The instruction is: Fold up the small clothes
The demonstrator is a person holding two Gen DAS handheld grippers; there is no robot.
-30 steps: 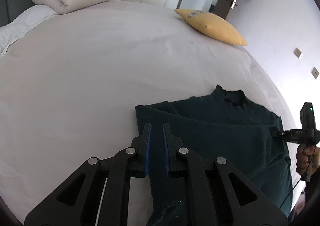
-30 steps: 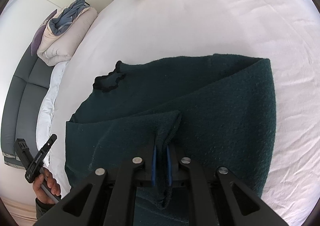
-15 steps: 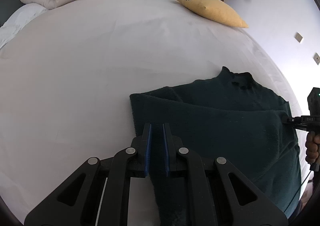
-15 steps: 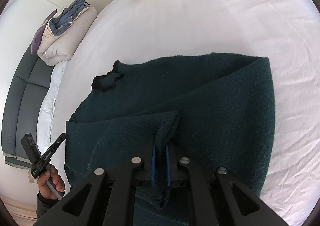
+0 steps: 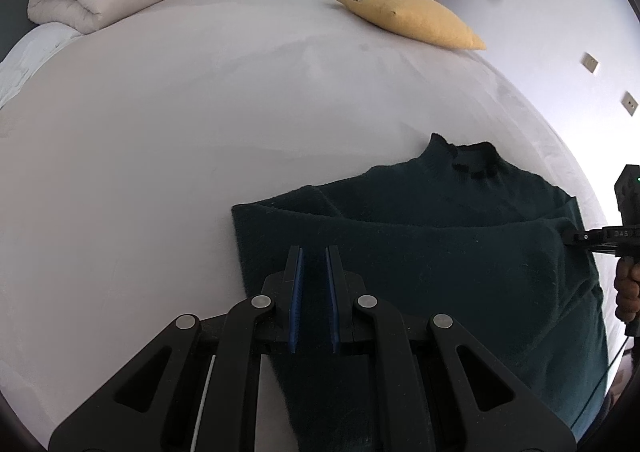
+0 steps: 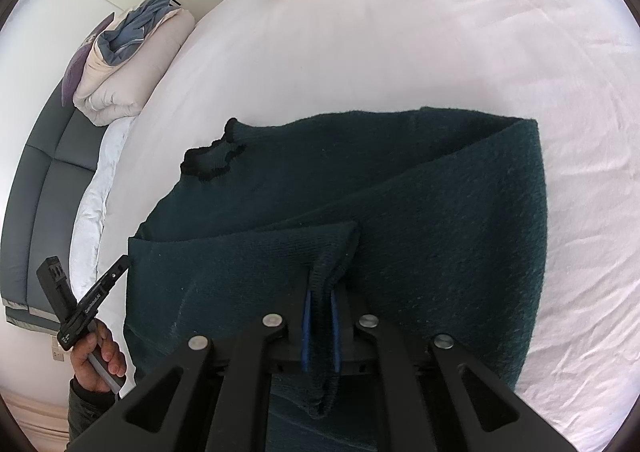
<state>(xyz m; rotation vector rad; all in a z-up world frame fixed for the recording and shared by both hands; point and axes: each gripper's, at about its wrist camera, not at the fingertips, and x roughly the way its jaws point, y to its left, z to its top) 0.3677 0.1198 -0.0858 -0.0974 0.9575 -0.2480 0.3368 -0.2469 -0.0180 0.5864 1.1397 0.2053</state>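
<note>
Dark green sweater (image 6: 440,212) is being folded approx halfway; hem is being clamped by left gripper (image 5: 314,292) & right gripper (image 6: 320,316); 2nd fold is remaining.

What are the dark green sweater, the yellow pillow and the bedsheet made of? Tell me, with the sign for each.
Dark green sweater: seemingly a thick wool-like knit, matte and fuzzy, with ribbing visible at the pinched hem. Yellow pillow: apparently woven fabric, matte, softly stuffed. Bedsheet: probably smooth cotton-like cloth, pale, finely creased.
</note>
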